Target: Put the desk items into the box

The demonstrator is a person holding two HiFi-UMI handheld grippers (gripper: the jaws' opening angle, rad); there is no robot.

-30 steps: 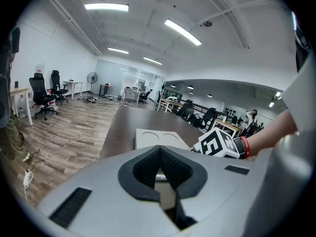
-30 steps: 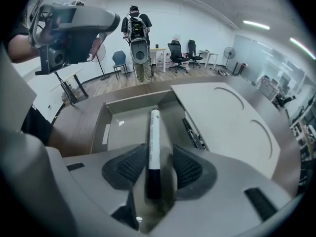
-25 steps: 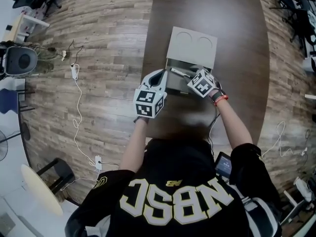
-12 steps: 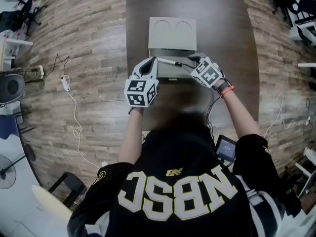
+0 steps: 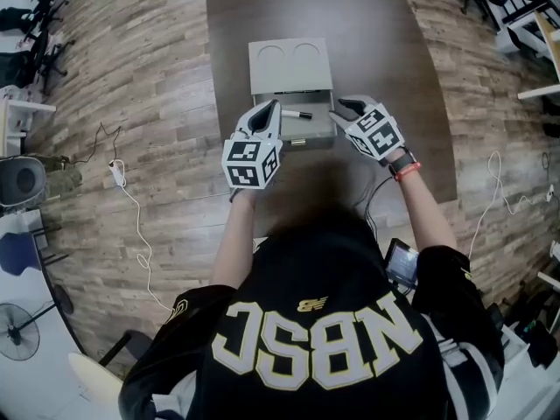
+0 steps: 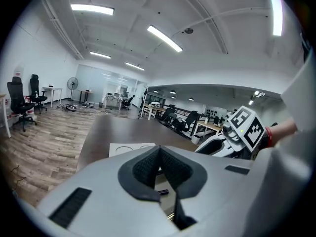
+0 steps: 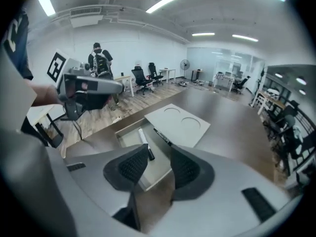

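A shallow grey box (image 5: 308,138) lies on the dark table (image 5: 359,33), its lid (image 5: 290,66) folded flat behind it. A white marker with a black cap (image 5: 296,114) rests inside the box, also the marker (image 7: 144,142) in the right gripper view. A thin black pen (image 7: 162,136) lies along the hinge edge. My left gripper (image 5: 269,112) hovers at the box's left side, pads meeting at the tips, empty. My right gripper (image 5: 346,106) hangs over the right side, open; its jaws have just been closing a little with nothing between them.
The table's edges run close on both sides of the box. White cables (image 5: 131,208) trail on the wooden floor at left. Office chairs and desks stand farther out, and a person (image 7: 100,62) stands in the background. A small screen (image 5: 401,266) hangs at my waist.
My right gripper has lifted off the box and drawn back to its right side. The marker now lies free in the box. My left gripper shifted only slightly.
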